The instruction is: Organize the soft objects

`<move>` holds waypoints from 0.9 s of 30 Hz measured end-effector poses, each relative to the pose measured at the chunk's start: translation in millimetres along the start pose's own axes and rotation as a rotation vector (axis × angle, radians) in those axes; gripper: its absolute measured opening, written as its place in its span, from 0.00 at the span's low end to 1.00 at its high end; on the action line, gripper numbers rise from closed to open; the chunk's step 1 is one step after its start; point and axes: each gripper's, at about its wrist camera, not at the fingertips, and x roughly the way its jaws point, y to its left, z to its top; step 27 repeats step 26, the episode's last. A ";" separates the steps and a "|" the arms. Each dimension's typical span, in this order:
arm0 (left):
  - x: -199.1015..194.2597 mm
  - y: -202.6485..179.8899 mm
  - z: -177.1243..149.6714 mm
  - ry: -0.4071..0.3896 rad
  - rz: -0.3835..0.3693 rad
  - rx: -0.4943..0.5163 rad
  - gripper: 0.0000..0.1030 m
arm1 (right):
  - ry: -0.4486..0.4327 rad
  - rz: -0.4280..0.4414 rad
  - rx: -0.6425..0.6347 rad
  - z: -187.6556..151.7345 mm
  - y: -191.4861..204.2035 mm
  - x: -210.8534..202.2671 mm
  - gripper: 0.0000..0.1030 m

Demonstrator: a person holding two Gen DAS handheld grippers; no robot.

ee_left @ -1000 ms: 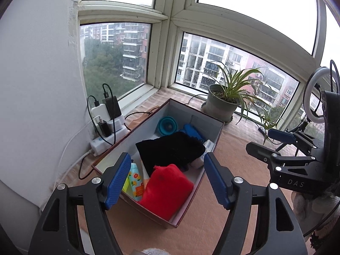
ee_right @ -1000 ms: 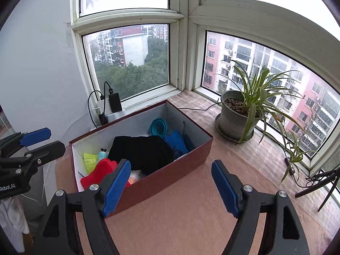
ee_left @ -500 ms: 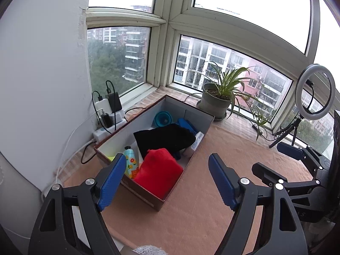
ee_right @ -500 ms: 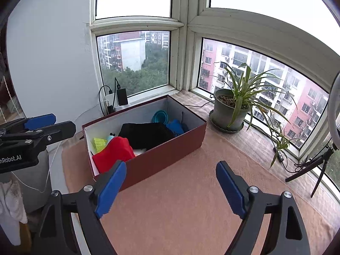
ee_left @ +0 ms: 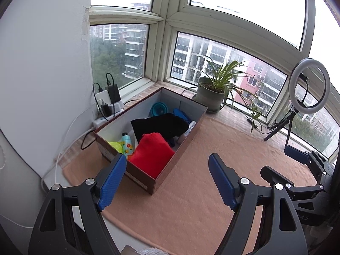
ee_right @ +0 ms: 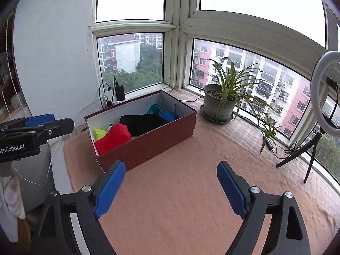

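Fingers, left gripper (ee_left: pixel 166 179): spread wide, nothing between them; we hold them above the desk, short of the box, which leaves room to come down over soft goods.
Fingers, right gripper (ee_right: pixel 171 187): likewise spread and empty, over bare mat, the box ahead and to their left.
Box (ee_right: pixel 148 146): dark red outside, pale inside, open top; sits on the mat ahead of both pairs of fingers, serving as the holder for the items.
Red cloth (ee_left: pixel 152 154): bundled at the box end nearest our left fingers, lying against the near wall.
Black cloth (ee_left: pixel 159 126): draped mid-box, just beyond the red one, covering part of what lies under it.
Small goods: bottle (ee_left: pixel 127 143) and yellow-green item (ee_left: pixel 115 145) left of the red cloth; teal bowl (ee_left: pixel 158 108) and blue item (ee_left: pixel 180 114) at the far end.
Mat (ee_right: pixel 180 201): peach cloth over the desk under the box; no loose soft item on it.
Plant (ee_right: pixel 221 104): beyond the box, to the right.
Judgement: soft items appear boxed; the task looks near complete.
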 end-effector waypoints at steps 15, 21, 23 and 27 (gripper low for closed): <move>-4.1 -6.8 -13.8 0.011 -0.008 -0.014 0.77 | 0.023 -0.004 0.010 -20.3 -5.4 -11.4 0.83; -7.1 -7.1 -16.4 0.001 -0.006 -0.021 0.77 | 0.036 -0.012 0.029 -26.3 -12.3 -12.9 0.83; -6.5 -7.2 -18.0 0.003 0.001 -0.018 0.77 | 0.041 -0.010 0.040 -28.7 -14.9 -12.9 0.83; -3.6 -7.3 -20.8 0.019 0.005 -0.020 0.77 | 0.039 -0.022 0.050 -32.8 -19.2 -14.0 0.83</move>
